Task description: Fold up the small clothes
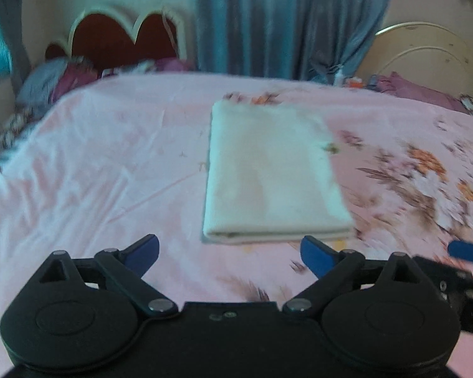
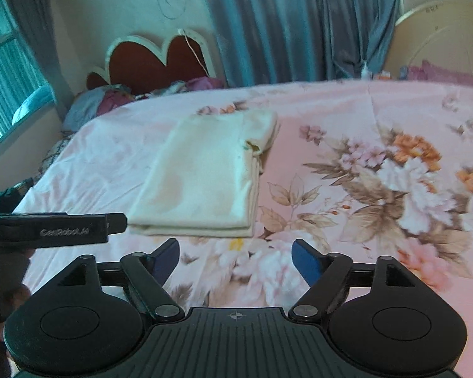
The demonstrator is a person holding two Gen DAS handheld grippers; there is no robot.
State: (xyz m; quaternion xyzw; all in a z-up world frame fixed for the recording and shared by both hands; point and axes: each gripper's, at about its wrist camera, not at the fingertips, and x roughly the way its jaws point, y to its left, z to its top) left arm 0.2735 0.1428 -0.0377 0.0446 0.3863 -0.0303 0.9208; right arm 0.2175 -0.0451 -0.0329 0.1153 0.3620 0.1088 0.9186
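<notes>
A cream garment [image 1: 271,173] lies folded into a flat rectangle on the pink floral bedsheet [image 1: 110,163]. In the left wrist view my left gripper [image 1: 230,252] hovers just short of its near folded edge, jaws wide apart and empty. A blue fingertip of the right gripper [image 1: 468,252] pokes in at the right edge. In the right wrist view the same folded garment [image 2: 201,170] sits ahead and to the left, and my right gripper [image 2: 236,260] is open with nothing between its blue pads. The left gripper's black body [image 2: 53,230] shows at the left.
A red scalloped headboard [image 2: 154,60] with piled pillows and clothes [image 2: 110,100] stands at the far left. Blue curtains [image 2: 283,25] hang behind the bed, and a window [image 2: 6,63] is on the left. Small items and purple cloth [image 1: 410,89] lie at the far right edge.
</notes>
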